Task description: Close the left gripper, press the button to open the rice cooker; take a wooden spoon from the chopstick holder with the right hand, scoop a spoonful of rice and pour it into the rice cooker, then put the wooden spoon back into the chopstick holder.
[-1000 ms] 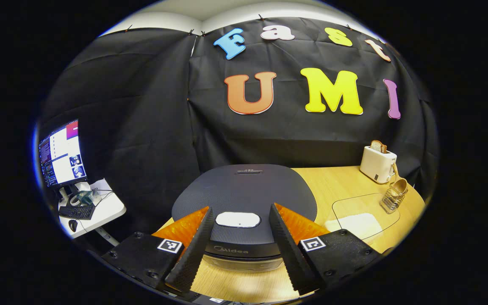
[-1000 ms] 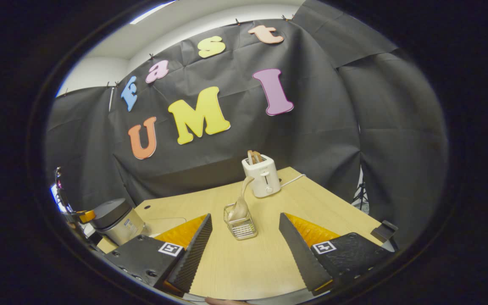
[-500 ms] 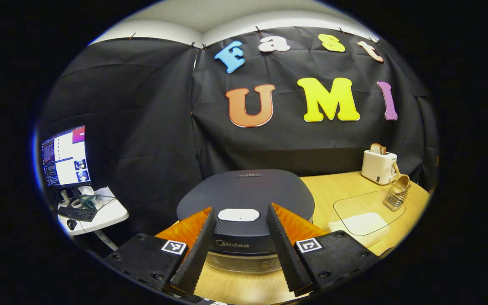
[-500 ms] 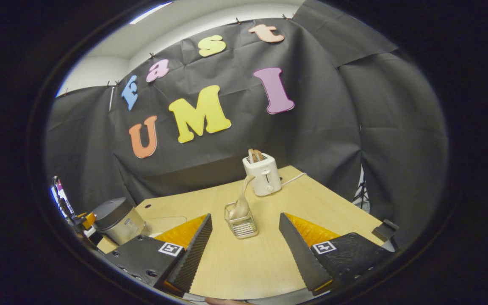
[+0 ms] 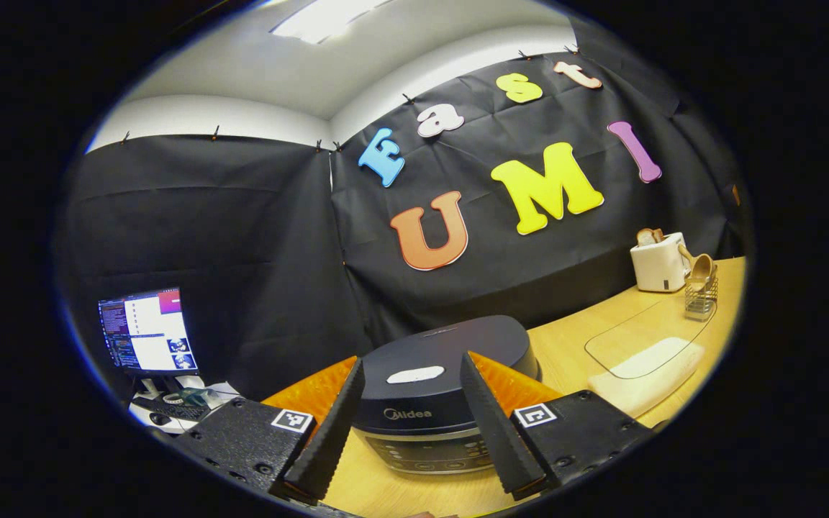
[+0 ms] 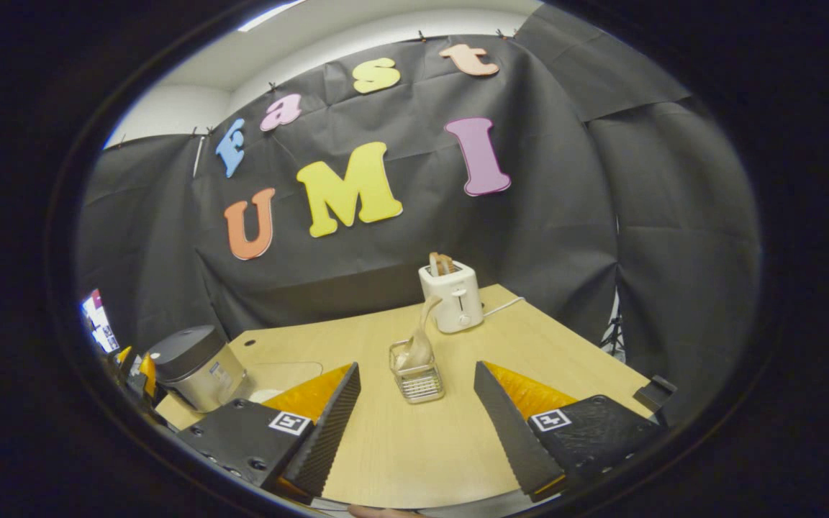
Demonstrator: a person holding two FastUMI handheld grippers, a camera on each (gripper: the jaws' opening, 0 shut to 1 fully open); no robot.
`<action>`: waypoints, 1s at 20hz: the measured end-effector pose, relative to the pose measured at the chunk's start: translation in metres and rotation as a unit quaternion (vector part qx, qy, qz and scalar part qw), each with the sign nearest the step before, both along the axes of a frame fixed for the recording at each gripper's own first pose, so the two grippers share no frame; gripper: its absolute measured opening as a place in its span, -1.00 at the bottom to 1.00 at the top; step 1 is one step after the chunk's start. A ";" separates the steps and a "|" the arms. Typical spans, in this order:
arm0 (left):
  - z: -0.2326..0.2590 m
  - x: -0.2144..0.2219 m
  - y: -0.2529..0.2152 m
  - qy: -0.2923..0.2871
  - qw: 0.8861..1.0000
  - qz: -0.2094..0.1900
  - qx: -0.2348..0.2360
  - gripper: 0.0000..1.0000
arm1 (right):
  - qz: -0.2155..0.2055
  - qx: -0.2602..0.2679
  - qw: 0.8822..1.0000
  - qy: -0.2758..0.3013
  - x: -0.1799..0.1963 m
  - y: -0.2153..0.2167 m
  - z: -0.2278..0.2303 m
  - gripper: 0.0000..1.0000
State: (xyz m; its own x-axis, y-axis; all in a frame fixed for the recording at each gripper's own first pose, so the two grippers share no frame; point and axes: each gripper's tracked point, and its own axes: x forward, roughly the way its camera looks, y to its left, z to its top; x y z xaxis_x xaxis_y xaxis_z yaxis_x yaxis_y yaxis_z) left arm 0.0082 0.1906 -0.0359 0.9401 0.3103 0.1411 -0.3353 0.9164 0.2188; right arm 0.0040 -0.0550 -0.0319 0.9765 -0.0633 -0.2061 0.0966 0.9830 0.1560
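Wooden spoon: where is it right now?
In the right gripper view the wooden spoon stands in the chopstick holder mid-table, just in front of the white toaster, ahead of the open right gripper.

White plastic toaster [image 6: 457, 305] holding bread slices at table's 12 o'clock; lit computer monitor [image 5: 147, 332] at 9 o'clock.

The brand name "Midea" stands in pale letters on the dark front band of the rice cooker [image 5: 429, 392], just below its lid, in the left gripper view. The markings on the control panel beneath it are too small to read. Nothing else on the desk is legible.
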 end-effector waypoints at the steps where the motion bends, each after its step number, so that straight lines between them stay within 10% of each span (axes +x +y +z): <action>1: 0.001 -0.004 -0.010 0.001 1.000 -0.007 -0.015 0.73 | 0.002 -0.003 1.000 0.000 -0.001 0.003 0.000 0.90; 20: 0.043 -0.012 -0.219 0.027 0.978 -0.190 -0.086 0.72 | 0.017 -0.117 0.990 -0.076 -0.019 0.056 0.016 0.89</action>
